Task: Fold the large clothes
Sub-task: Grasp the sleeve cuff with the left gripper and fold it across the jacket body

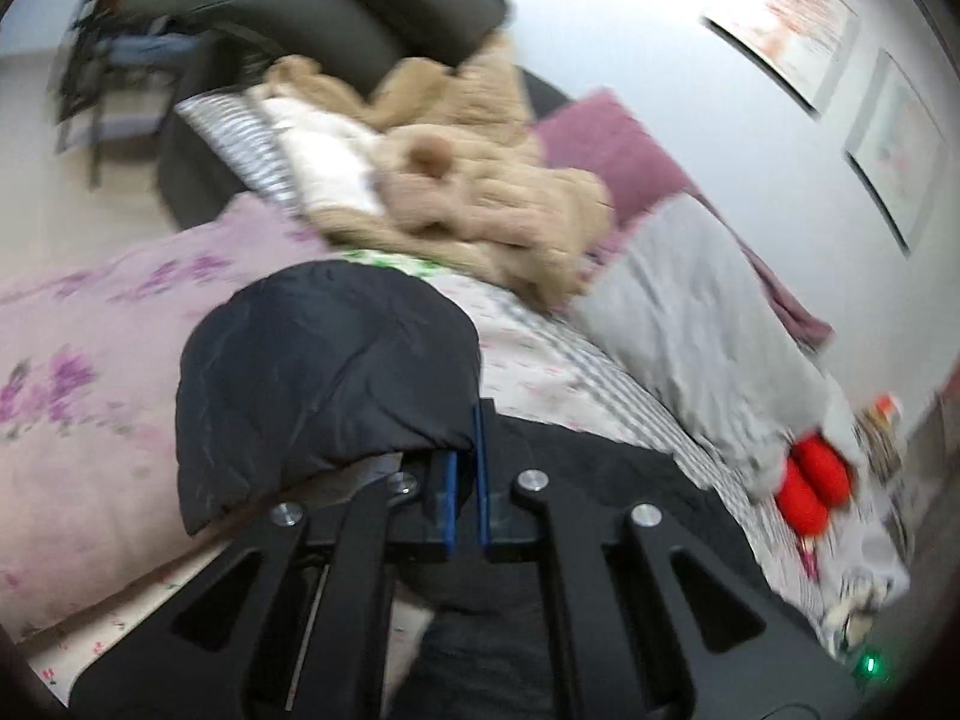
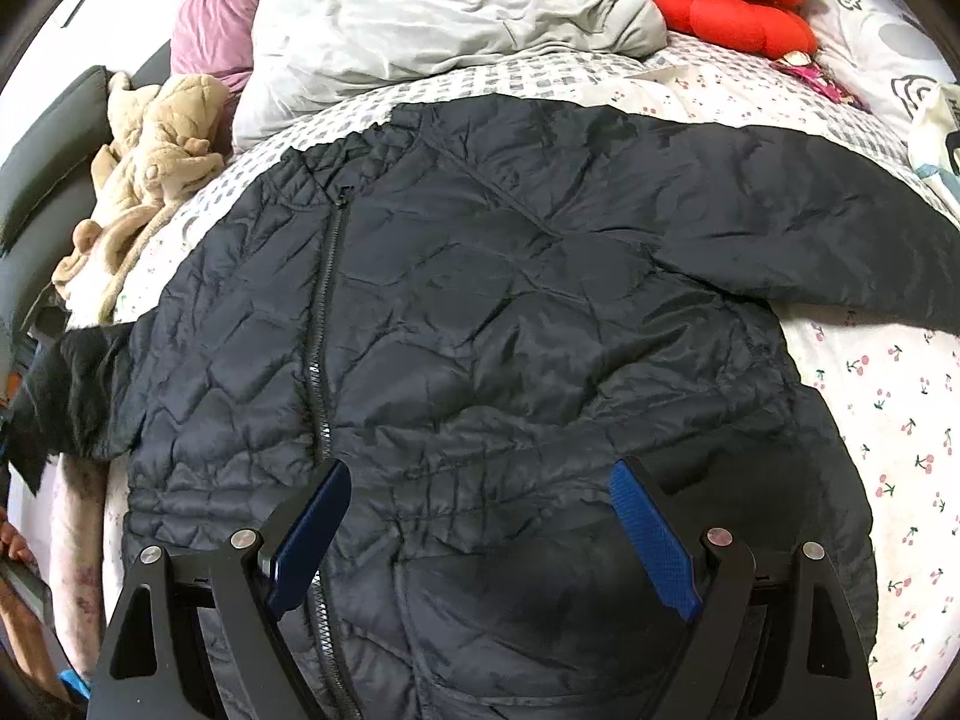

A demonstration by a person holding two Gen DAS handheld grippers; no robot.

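Note:
A dark navy quilted jacket (image 2: 480, 330) lies zipped, front up, spread on the bed, one sleeve (image 2: 810, 198) stretched out to the right. My right gripper (image 2: 480, 480) hovers open and empty over the jacket's lower hem, blue pads wide apart. My left gripper (image 1: 465, 450) is shut on the jacket's other sleeve (image 1: 324, 372), which is lifted and drapes over the left finger. That lifted sleeve also shows at the left edge of the right wrist view (image 2: 66, 396).
The bed has a cherry-print sheet (image 2: 888, 420) and a pink floral cover (image 1: 90, 360). A beige fleece garment (image 1: 480, 180), a grey duvet (image 2: 450, 12), a mauve pillow (image 1: 612, 150) and red cushions (image 2: 720, 6) lie at the head. A dark sofa (image 1: 336, 12) stands beyond.

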